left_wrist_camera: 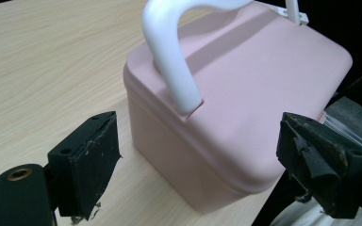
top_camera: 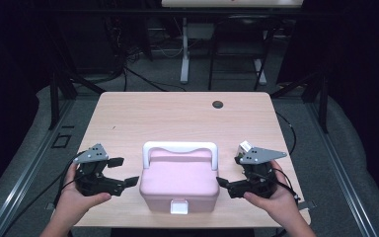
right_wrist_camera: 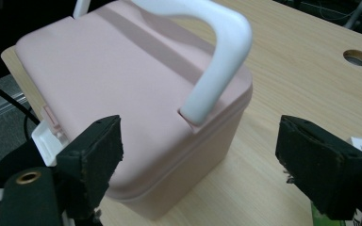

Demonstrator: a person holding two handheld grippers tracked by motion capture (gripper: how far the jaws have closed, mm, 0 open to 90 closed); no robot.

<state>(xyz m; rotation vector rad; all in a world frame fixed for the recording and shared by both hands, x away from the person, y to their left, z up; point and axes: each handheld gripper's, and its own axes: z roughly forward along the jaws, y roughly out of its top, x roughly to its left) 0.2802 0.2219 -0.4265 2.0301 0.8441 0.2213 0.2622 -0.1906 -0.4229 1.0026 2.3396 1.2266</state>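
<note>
Box: pink box [top_camera: 179,183] (white handle [top_camera: 180,147] upright) sits at the table's [top_camera: 177,116] near edge | your left gripper [top_camera: 123,172] just left of it, jaws wide | your right gripper [top_camera: 228,173] just right, jaws wide

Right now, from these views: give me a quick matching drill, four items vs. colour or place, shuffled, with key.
Things:
1. box
2. handle
3. left gripper
4. cable hole

Descriptions:
A. white, arched over the lid
B. far side of the table, dark round opening
C. pink, near the table's front edge
D. open, just left of the box

Pairs: 1-C, 2-A, 3-D, 4-B
</note>
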